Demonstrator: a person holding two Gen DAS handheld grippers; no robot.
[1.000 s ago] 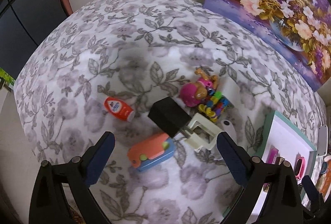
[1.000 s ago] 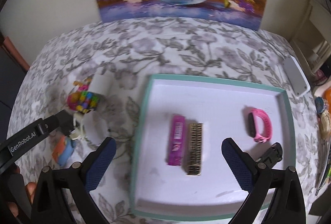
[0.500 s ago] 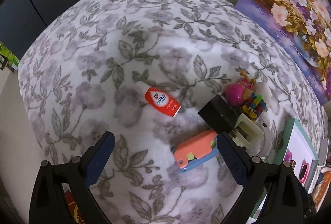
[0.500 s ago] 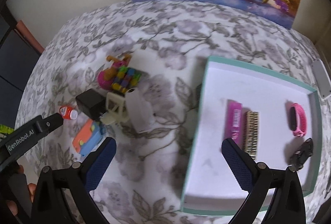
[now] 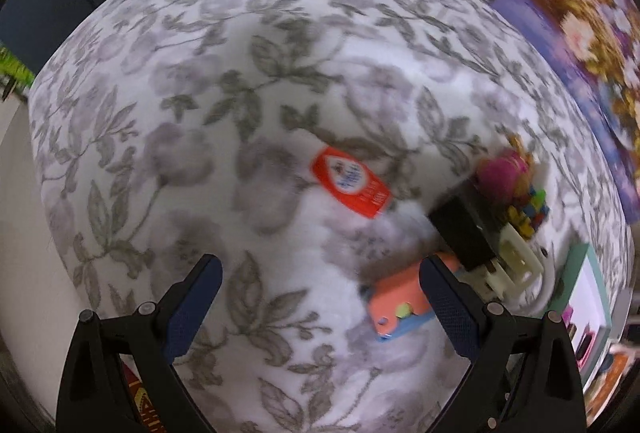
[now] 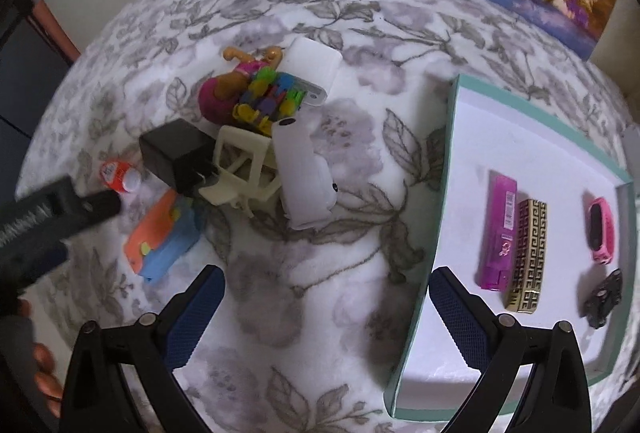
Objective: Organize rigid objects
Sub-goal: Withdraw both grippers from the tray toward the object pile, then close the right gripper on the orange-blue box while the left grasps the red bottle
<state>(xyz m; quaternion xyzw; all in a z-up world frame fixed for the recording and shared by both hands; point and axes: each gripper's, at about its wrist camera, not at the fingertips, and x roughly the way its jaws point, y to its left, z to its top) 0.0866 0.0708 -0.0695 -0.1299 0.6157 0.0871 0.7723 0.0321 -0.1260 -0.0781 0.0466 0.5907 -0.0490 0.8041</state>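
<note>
Both grippers, left (image 5: 318, 289) and right (image 6: 326, 299), hover spread and empty; red tube (image 5: 351, 188) lies ahead.

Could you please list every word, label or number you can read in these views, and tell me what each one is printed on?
None can be read with certainty.
Small red tube: blue and white label print, too blurred.
Magenta lighter in the tray: barcode and script, too small.
Left gripper, seen from the right wrist: its lettering is motion-blurred.

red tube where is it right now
In the left wrist view the red tube lies mid-frame on the floral cloth, left of the black charger and apart from it.
</note>
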